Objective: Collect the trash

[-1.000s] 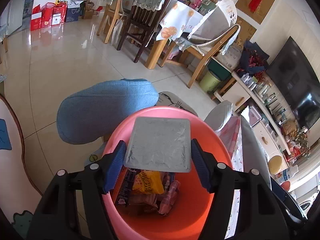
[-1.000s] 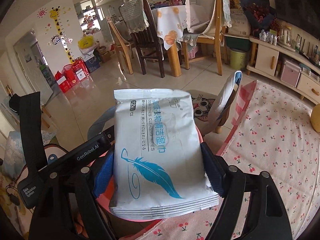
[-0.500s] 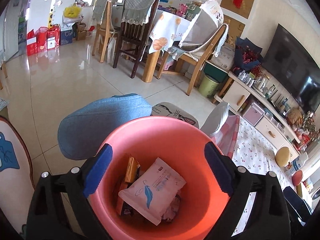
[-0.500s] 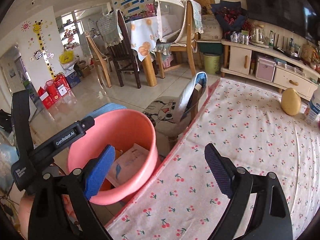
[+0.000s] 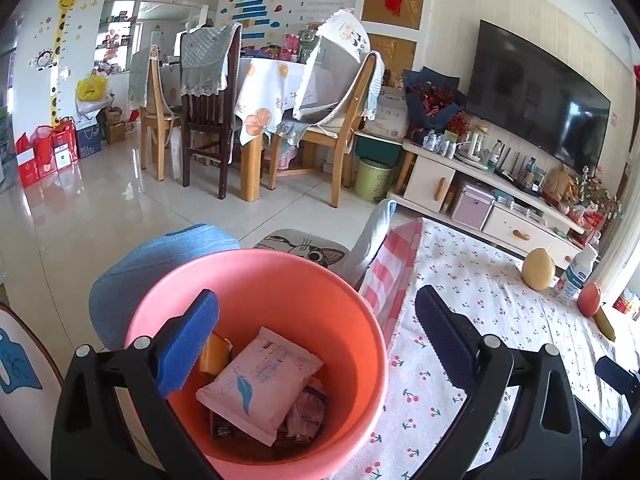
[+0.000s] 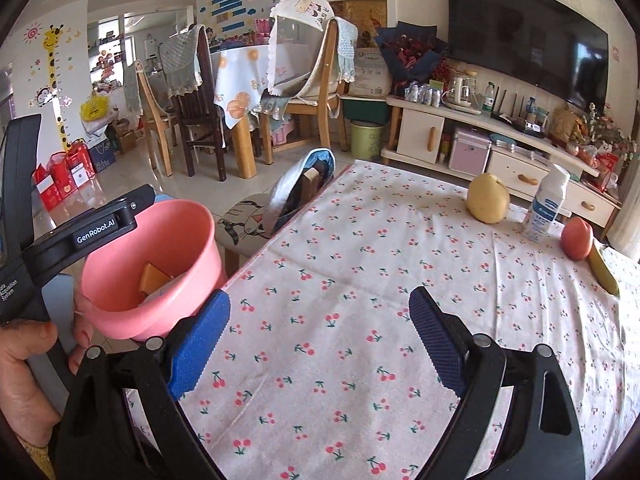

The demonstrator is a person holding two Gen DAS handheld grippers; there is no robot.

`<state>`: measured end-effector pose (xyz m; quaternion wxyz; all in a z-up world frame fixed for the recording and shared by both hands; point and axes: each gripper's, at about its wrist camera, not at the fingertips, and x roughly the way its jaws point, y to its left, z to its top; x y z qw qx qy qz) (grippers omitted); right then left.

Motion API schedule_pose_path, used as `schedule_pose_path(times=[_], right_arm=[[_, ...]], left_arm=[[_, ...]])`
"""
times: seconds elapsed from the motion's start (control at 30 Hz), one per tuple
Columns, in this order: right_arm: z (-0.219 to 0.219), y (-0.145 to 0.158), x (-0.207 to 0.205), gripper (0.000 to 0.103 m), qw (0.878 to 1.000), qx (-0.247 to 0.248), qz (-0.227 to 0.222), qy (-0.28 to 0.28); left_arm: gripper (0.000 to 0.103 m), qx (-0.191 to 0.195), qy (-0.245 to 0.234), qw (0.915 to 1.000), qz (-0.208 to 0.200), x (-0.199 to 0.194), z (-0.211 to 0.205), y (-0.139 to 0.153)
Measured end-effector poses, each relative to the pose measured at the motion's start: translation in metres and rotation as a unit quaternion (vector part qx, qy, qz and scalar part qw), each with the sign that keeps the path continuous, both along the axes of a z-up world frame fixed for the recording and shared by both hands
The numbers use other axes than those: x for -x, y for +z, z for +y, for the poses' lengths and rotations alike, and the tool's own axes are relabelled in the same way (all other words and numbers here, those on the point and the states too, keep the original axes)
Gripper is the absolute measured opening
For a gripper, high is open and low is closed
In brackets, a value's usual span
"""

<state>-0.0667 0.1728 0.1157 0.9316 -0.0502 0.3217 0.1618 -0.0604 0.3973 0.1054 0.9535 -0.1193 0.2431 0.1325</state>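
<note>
The white wet-wipe packet (image 5: 260,382) is now lying inside the round pink plastic bin (image 5: 352,304); beside the bin, both grippers' fingers, left (image 5: 316,334) opening wider, right (image 6: 318,338) wide, are holding nothing.

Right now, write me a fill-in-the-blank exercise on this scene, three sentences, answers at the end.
1. The white wipes pack with the blue feather lies inside the ____ bucket.
2. The tablecloth is printed with small ____.
3. Nothing sits between the fingers of the right gripper; its jaws stand ____.

Missing words: pink; cherries; open
</note>
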Motion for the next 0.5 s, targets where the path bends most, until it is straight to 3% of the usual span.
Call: schedule_pose_path(times=[0.3,0.5], right_arm=[[-0.05,0.002,0.016,0.09,0.999,0.001,-0.023,-0.038],[-0.084,0.008,0.028,0.09,0.997,-0.005,-0.047,-0.061]], left_arm=[[0.099,-0.01,-0.068,0.9976,0.011,0.0,-0.059,0.001],[0.099,-0.042,-0.109,0.993,0.022,0.0,-0.109,0.0]])
